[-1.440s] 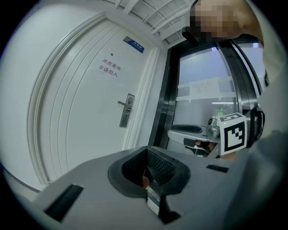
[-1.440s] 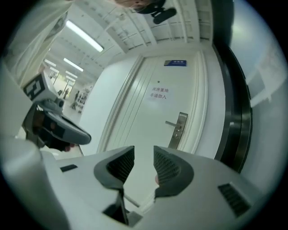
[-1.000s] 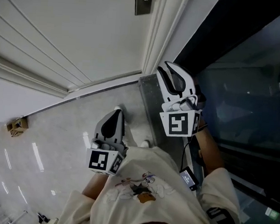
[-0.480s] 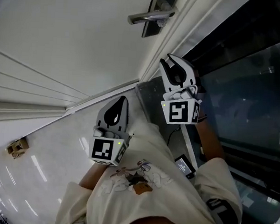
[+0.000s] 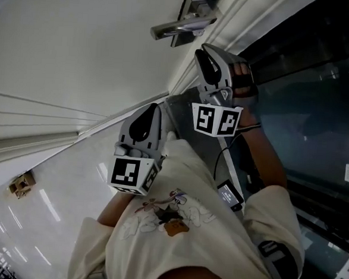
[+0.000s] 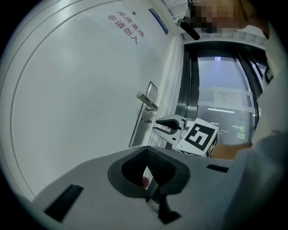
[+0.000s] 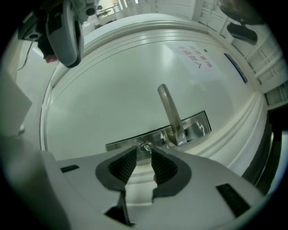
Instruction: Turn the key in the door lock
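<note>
Since a second ago the head view has swung up: the door handle (image 5: 179, 26) now sits at 12 o'clock, and the right gripper (image 5: 211, 62) has risen toward it. It sits just below the handle, at its 5 o'clock. I read this as the approach to the lock. The left gripper (image 5: 146, 119) hangs lower, at 8 o'clock from the right one and well apart from the door (image 5: 79, 52). I judge it idle.

Left gripper view: the left gripper (image 6: 146, 156) has its fingers together, with nothing clamped between them. Ahead at 12 o'clock I see the right gripper (image 6: 163, 128) pointing at the lock plate (image 6: 143, 117), under the handle (image 6: 146, 101).

Right gripper view: the right gripper (image 7: 143, 153) has its fingers apart, with a narrow gap. The key (image 7: 146, 146) stands in the lock on the plate (image 7: 198, 126), at 8 o'clock from the handle (image 7: 170, 112). It lies just beyond the fingertips and in line with the gap, not yet gripped. The gap suits closing on the key's head. My judgement is that I must advance, close, then rotate.
</note>
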`<state>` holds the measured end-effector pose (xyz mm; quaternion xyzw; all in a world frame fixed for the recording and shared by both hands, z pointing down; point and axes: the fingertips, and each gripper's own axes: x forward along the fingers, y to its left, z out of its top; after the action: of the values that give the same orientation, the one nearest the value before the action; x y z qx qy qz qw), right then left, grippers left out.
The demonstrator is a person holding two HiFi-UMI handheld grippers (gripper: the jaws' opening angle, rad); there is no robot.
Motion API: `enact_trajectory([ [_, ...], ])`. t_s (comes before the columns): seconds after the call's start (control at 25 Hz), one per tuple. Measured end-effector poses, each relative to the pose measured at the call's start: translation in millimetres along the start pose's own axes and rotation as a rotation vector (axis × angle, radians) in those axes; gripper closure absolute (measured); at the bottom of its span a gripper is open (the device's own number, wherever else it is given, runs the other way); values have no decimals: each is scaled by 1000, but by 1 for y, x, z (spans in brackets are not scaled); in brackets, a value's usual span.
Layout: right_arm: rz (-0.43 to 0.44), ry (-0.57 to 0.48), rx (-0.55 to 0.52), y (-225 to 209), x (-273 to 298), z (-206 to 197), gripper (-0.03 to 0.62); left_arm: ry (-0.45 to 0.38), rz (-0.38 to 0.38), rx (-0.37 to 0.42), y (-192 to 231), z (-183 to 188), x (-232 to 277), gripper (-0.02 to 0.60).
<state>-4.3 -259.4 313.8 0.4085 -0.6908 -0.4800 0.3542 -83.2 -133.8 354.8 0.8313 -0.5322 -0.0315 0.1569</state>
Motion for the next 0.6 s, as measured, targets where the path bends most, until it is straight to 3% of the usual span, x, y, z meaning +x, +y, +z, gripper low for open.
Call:
enact_trajectory([
  [0.44, -120, -49, -395, -7, 25, 2, 467, -10, 8, 13, -6, 5, 39, 575],
  [0.6, -104, -5, -539, -3, 32, -5, 473, -10, -10, 43, -11, 10, 50, 575],
])
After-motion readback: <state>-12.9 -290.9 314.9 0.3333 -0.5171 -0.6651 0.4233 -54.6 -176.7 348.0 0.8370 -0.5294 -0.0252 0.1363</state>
